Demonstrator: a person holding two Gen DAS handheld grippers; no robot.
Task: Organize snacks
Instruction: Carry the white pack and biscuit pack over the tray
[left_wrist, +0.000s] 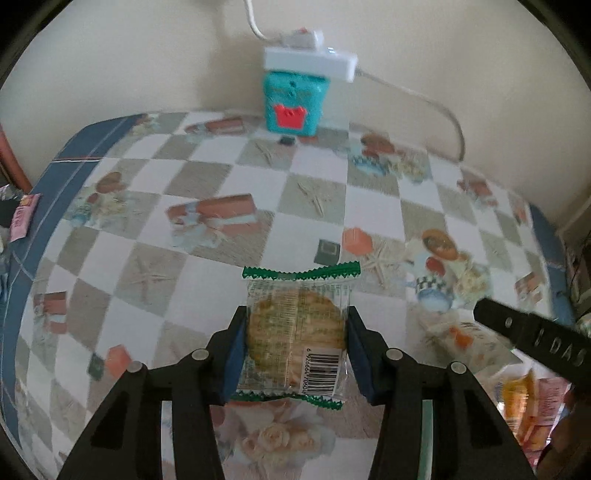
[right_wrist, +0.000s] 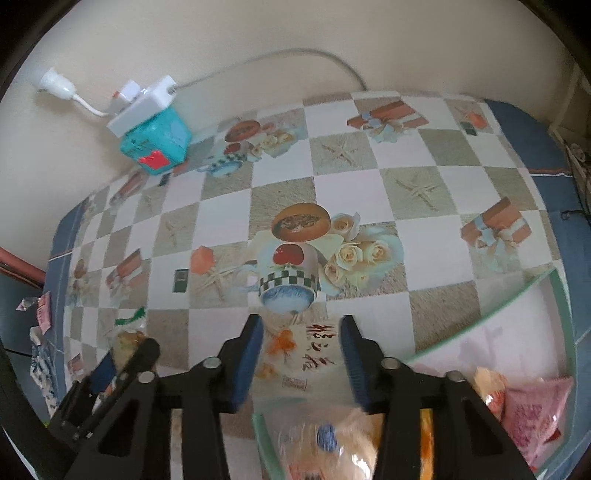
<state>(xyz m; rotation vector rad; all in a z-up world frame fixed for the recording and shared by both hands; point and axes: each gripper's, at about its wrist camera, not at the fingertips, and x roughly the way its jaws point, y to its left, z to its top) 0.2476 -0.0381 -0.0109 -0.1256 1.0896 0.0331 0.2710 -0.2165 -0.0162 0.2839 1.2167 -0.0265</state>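
My left gripper (left_wrist: 295, 332) is shut on a clear cracker packet (left_wrist: 295, 332) with green crimped ends and a barcode, held above the checkered tablecloth. The packet and left gripper also show at the lower left of the right wrist view (right_wrist: 127, 339). My right gripper (right_wrist: 301, 350) is open and empty, its blue-padded fingers (right_wrist: 251, 354) above a glass tray (right_wrist: 554, 295) that holds several snack packets, among them a pink one (right_wrist: 535, 410) and a clear wrapped one (right_wrist: 325, 439). The right gripper's finger (left_wrist: 532, 332) shows at the right of the left wrist view.
A teal box (left_wrist: 293, 101) with a white power strip (left_wrist: 310, 59) on top stands at the table's far edge by the wall; its cord (left_wrist: 424, 99) runs along the wall. Pink wrappers (left_wrist: 24, 218) lie off the table's left edge.
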